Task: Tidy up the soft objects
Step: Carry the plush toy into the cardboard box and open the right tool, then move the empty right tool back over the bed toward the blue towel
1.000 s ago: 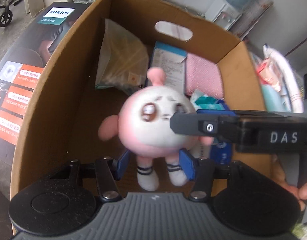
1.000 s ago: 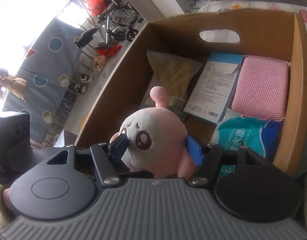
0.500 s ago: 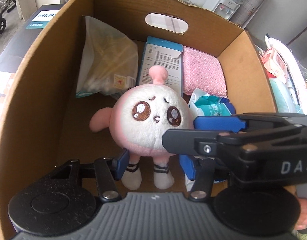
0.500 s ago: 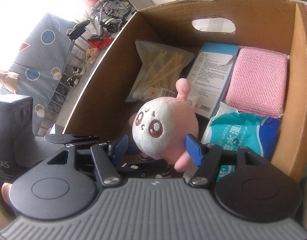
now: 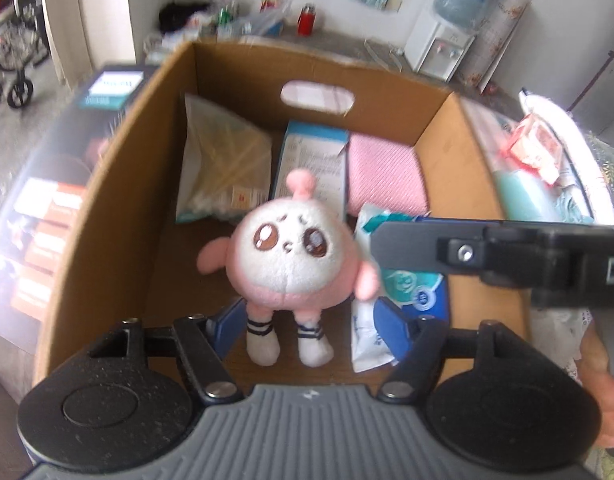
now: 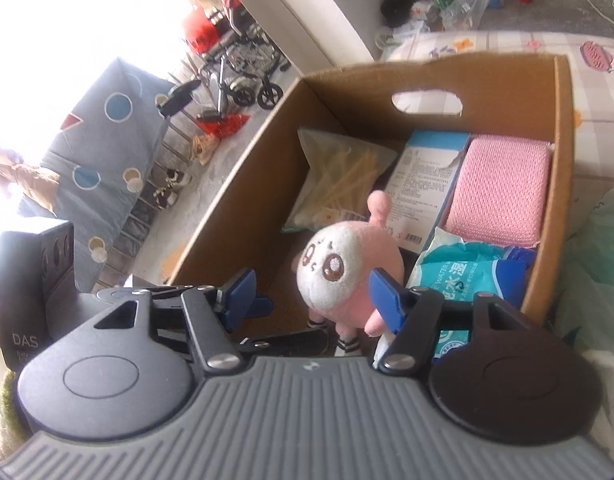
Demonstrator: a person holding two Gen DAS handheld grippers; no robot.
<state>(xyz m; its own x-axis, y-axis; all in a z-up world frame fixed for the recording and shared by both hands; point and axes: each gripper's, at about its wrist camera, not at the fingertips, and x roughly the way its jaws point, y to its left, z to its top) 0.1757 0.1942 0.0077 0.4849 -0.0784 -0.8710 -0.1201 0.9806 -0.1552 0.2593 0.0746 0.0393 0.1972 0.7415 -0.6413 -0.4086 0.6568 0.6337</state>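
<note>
A pink and white round plush toy (image 5: 285, 254) stands upright inside the cardboard box (image 5: 119, 184), near its front. It also shows in the right wrist view (image 6: 343, 276). My left gripper (image 5: 307, 326) is open, its blue pads wide of the toy's legs and not touching them. My right gripper (image 6: 313, 298) is open above the box's near edge, apart from the toy. The right gripper's black body (image 5: 507, 252) crosses the left wrist view at the right.
In the box (image 6: 563, 184) lie a bag of yellow sticks (image 5: 223, 168), a blue and white carton (image 5: 311, 160), a pink knit pad (image 5: 383, 176) and a wet wipes pack (image 6: 471, 276). A dark Philips carton (image 5: 47, 200) stands left of the box.
Both grippers have pulled back and up from the box. The toy, held at first by the right gripper, now stands free on the box floor.
</note>
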